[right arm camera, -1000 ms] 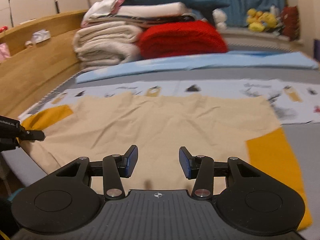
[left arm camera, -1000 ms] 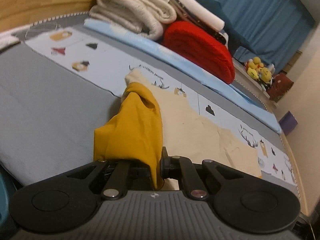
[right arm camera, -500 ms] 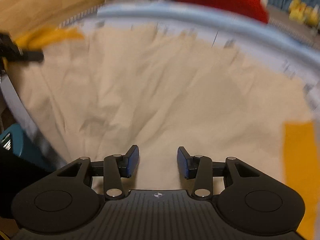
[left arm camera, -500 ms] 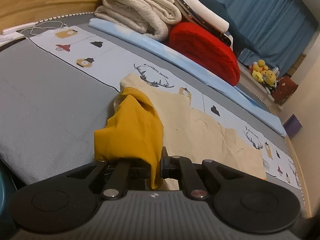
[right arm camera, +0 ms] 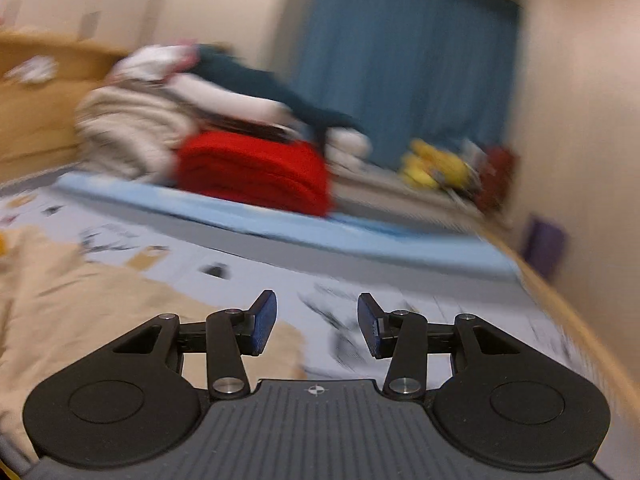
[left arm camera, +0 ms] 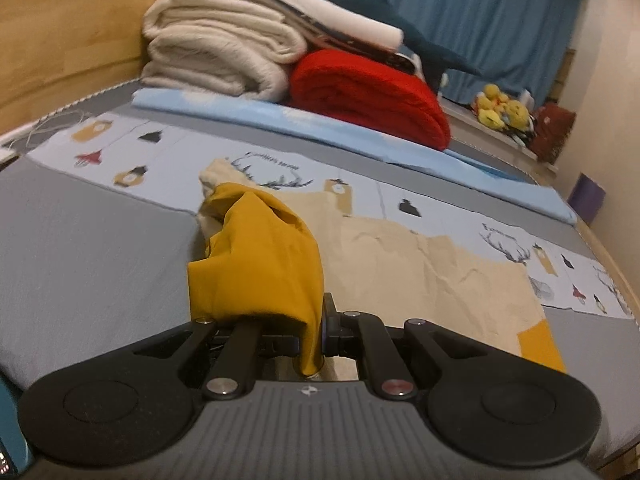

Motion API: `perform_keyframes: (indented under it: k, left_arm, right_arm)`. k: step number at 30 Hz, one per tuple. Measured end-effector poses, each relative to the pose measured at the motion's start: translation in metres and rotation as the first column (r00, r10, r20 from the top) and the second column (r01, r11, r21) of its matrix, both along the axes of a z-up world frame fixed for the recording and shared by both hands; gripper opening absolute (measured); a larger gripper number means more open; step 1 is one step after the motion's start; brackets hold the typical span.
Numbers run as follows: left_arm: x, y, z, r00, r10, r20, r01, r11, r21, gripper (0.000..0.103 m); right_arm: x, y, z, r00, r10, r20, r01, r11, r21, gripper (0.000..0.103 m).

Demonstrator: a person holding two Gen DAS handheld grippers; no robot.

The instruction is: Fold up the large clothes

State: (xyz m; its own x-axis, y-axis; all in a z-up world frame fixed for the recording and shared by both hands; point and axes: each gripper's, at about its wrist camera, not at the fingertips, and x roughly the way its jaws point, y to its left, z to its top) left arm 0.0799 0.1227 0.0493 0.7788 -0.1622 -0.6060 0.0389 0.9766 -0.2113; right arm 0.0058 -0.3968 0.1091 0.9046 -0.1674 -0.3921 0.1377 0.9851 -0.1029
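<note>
A large beige garment (left arm camera: 420, 280) with mustard-yellow ends lies spread on the bed. My left gripper (left arm camera: 320, 320) is shut on one yellow end (left arm camera: 260, 264), which is lifted and bunched over its left finger. The other yellow end (left arm camera: 538, 344) lies flat at the garment's right edge. In the blurred right wrist view, my right gripper (right arm camera: 316, 316) hovers over the garment's right border (right arm camera: 80, 312) and the patterned sheet. Its jaws are opening, with nothing between them.
At the back of the bed lie stacked cream blankets (left arm camera: 216, 52), a red folded blanket (left arm camera: 368, 92) and a light blue sheet (left arm camera: 320, 132). Plush toys (left arm camera: 500, 108) and a purple box (left arm camera: 590, 198) stand by the right wall. A wooden headboard (left arm camera: 60, 48) rises on the left.
The right gripper swung from above the garment's middle toward its right side and lifted, the view blurring. The left gripper shifted sideways and rolled a little, still gripping the yellow end.
</note>
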Motion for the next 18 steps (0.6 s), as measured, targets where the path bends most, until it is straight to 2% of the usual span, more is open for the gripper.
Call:
perform_keyframes:
  k: [1,4,6,11,13,15,17,18]
  left_arm:
    - [0.0,-0.007,0.003,1.0,-0.009,-0.003,0.009,1.0,0.0,0.009]
    - [0.003,-0.034,0.018,0.999,-0.037,-0.015,0.037,0.999,-0.014,0.008]
    - [0.003,-0.062,0.033,0.998,-0.064,-0.005,0.064,0.998,-0.018,0.008]
    - [-0.003,-0.173,0.065,0.975,-0.22,0.045,0.218,0.975,0.034,0.008]
    - [-0.014,-0.229,0.06,0.951,-0.307,0.037,0.304,0.949,0.079,0.008]
    - [-0.031,-0.282,0.041,0.917,-0.399,0.01,0.395,0.911,0.122,0.008]
    - [-0.05,-0.329,0.014,0.872,-0.487,-0.034,0.486,0.857,0.173,0.008]
    - [-0.059,-0.352,-0.006,0.839,-0.538,-0.079,0.542,0.816,0.202,0.011]
  right_arm:
    - [-0.001,-0.011,-0.005,0.999,-0.031,-0.039,0.031,0.999,0.023,0.044]
    - [-0.019,-0.032,0.0,0.998,-0.055,0.017,0.054,0.997,0.058,0.044]
    - [-0.022,-0.042,-0.002,0.998,-0.052,0.022,0.049,0.995,0.092,0.044]
    - [-0.027,-0.067,-0.002,0.998,-0.051,0.027,0.047,0.99,0.13,0.044]
    - [-0.024,-0.07,-0.002,0.998,-0.053,0.026,0.049,0.988,0.145,0.044]
    - [-0.025,-0.078,-0.002,0.998,-0.059,0.028,0.054,0.985,0.163,0.044]
    - [-0.029,-0.084,-0.001,0.997,-0.066,0.03,0.059,0.982,0.18,0.045]
    - [-0.029,-0.086,-0.001,0.997,-0.068,0.029,0.061,0.98,0.19,0.046]
